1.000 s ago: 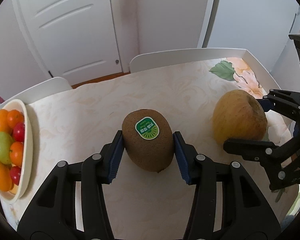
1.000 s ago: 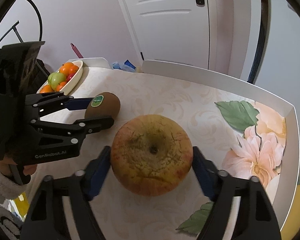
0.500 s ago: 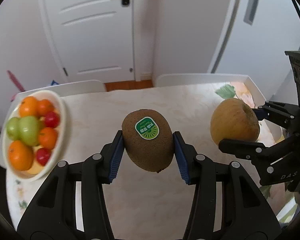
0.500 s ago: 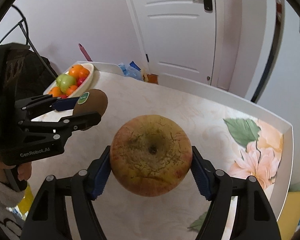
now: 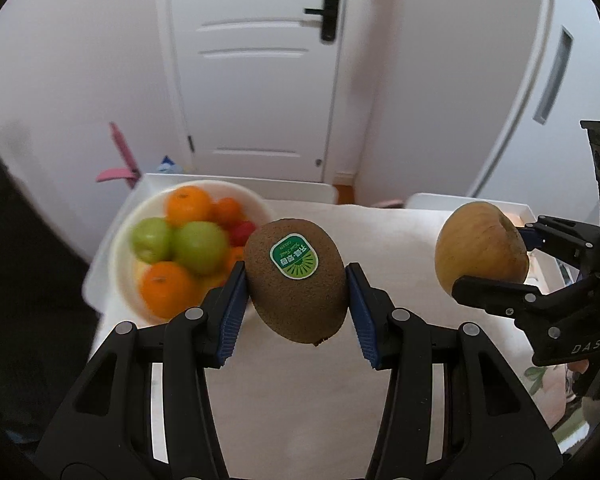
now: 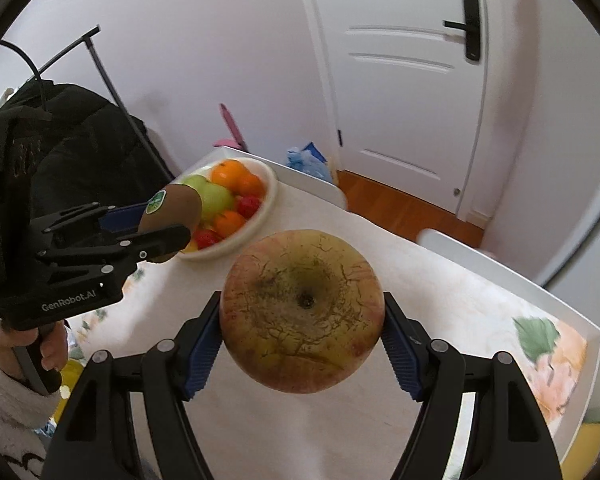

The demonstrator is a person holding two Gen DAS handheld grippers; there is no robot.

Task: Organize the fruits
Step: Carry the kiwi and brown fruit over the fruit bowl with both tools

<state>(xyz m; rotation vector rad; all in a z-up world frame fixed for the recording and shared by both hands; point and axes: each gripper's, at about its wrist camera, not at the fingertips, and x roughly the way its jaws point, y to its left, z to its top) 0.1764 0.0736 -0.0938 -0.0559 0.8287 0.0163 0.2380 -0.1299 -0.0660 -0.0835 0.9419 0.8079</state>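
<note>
Bare table [image 5: 300, 392] spreads below both claws. The left claw [image 5: 296, 280] pinches the kiwi [image 5: 296, 284] aloft, bowl [image 5: 120, 248] at its 10 o'clock; the right claw [image 6: 302, 320] pinches the apple [image 6: 302, 316], bowl at 11.

We note a white panelled door [image 5: 260, 80] with a black lever handle [image 5: 326, 12] set in pale walls [image 6: 180, 60]. A strip of wooden floor [image 6: 400, 204] shows at the door's foot. The table [image 5: 380, 240] has a cream marbled top with a raised white rim; a flower print [image 6: 556, 356] marks its right corner. Dark clothing [image 6: 80, 136] hangs at the left. Lighting is soft and even.
</note>
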